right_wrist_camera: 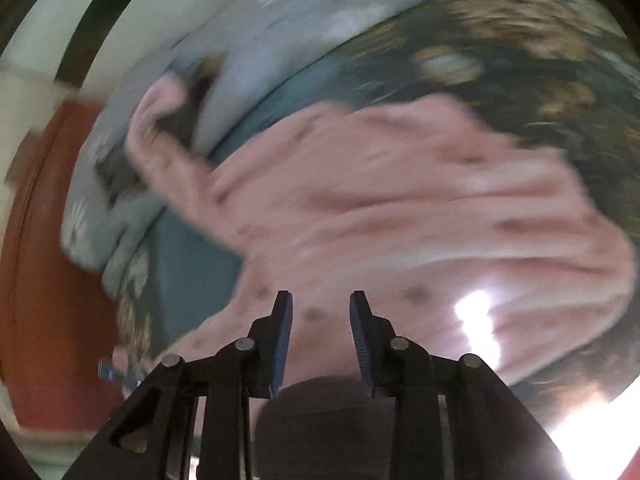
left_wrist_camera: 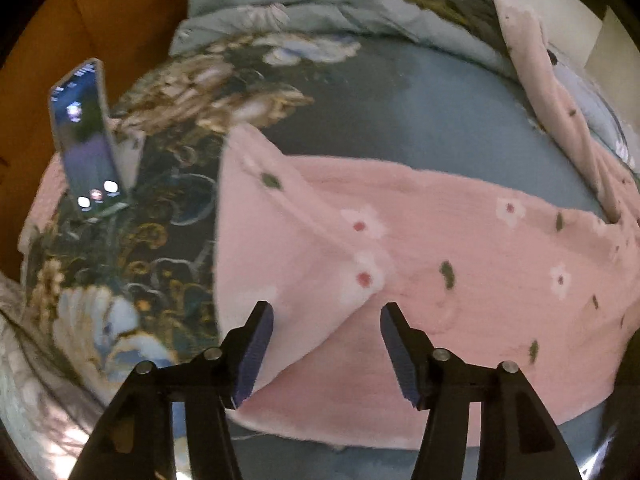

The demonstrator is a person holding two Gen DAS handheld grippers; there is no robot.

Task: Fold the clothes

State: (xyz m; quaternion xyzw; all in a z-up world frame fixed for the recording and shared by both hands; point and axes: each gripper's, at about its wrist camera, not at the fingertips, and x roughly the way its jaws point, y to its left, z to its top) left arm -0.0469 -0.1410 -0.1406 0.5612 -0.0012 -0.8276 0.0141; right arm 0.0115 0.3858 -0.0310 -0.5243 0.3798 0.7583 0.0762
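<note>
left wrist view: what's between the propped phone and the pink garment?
Only the dark floral bedding lies between the phone and the pink garment; no other object, per the left wrist view.

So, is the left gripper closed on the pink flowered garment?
No, the left gripper is open: its fingers stand apart above the pink flowered garment, gripping nothing.

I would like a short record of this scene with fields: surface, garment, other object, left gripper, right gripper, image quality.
surface: bed with a blue sheet and a floral quilt
garment: pink flowered garment, spread out, one flap folded over
other object: phone, standing upright on the quilt, screen lit
left gripper: left gripper open, above the garment's near edge, holding nothing
right gripper: right gripper open, above the garment, holding nothing
image quality: left view fairly sharp; right view blurred
</note>
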